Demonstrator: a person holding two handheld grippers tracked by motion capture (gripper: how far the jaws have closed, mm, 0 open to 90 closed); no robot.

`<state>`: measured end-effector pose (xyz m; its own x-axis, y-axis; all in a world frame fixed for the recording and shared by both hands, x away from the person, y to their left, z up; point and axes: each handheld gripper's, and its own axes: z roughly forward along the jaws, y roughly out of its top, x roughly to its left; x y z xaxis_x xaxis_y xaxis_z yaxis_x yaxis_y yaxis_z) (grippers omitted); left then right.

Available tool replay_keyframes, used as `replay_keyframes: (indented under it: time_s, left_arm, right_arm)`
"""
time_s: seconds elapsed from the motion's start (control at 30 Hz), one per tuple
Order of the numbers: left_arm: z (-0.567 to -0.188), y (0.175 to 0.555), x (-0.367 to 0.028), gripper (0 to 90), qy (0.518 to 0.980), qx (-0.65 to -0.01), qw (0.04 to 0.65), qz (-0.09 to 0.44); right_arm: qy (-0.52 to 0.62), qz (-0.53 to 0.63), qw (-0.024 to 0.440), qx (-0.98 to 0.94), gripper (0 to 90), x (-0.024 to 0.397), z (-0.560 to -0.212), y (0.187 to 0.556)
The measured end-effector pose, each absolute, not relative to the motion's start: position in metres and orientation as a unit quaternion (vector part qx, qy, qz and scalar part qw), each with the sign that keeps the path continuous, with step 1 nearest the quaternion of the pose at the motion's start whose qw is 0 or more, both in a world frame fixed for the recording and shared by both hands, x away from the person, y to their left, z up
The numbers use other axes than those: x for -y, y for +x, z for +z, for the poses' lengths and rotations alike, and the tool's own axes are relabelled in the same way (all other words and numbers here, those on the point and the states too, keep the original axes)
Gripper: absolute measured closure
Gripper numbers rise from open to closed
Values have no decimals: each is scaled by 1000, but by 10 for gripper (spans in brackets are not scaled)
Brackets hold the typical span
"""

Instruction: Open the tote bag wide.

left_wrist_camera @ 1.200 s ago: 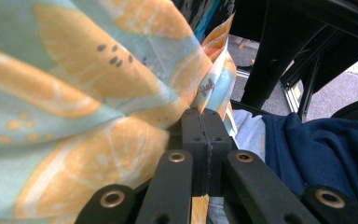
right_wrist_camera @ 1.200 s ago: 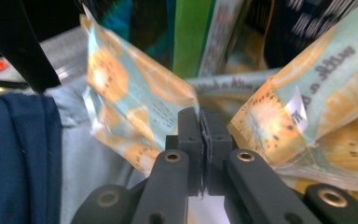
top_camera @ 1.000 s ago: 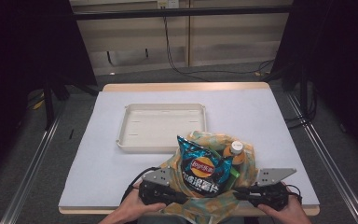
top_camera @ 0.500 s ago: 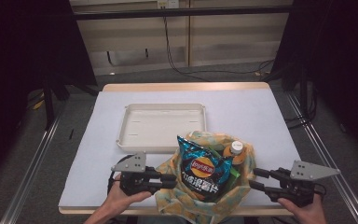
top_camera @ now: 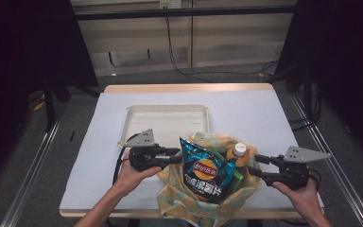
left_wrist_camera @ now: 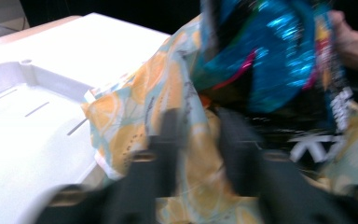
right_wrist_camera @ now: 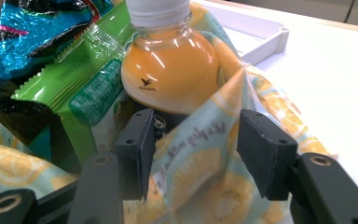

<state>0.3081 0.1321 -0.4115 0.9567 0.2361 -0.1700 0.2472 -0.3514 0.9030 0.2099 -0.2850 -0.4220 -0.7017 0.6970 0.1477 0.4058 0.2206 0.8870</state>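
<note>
A cloth bag (top_camera: 175, 198) printed with orange slices stands at the table's front edge. It holds a blue chips bag (top_camera: 207, 172), a green packet (right_wrist_camera: 74, 84) and an orange juice bottle (top_camera: 238, 151) with a white cap. My left gripper (top_camera: 175, 156) is at the bag's left rim; its jaws have just been opening and stand slightly apart, with the cloth (left_wrist_camera: 135, 121) loose between them in the blurred left gripper view. My right gripper (top_camera: 254, 164) is at the bag's right rim. Its jaws have just been opening too, and a fold of cloth (right_wrist_camera: 200, 154) lies loose between them, below the bottle (right_wrist_camera: 170, 70).
A white shallow tray (top_camera: 165, 108) lies just behind the bag, toward the table's middle. The white table cover (top_camera: 104, 142) reaches to the wooden edges. Dark curtains, cables and metal rails surround the table.
Both hands have moved apart from the bag's front to its two sides and have risen a little. Both pairs of jaws have opened, the right wider than the left.
</note>
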Motion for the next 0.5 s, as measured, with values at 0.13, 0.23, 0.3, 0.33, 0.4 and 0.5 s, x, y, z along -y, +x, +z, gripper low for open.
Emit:
replay_keyframes:
  time_s: [0.13,0.23,0.3,0.33,0.4,0.5]
  left_arm:
    - [-422,319,-134,900,828,-181,531,-5]
    - [-434,324,-138,900,840,-199,505,-3]
    - [-440,325,-139,900,847,-205,491,-6]
    - [-442,324,-139,900,850,-206,485,-7]
    - [-446,323,-139,900,856,-205,474,-11]
    - [-454,322,-139,900,861,-205,466,-19]
  right_arm:
    - [358,513,138,-768,500,282,-424,214]
    - [359,509,131,-771,525,281,-431,215]
    - [360,502,128,-776,530,279,-436,215]
    - [360,500,127,-777,546,278,-437,215]
    - [359,500,126,-778,575,278,-437,214]
    - [362,503,133,-773,683,281,-437,213]
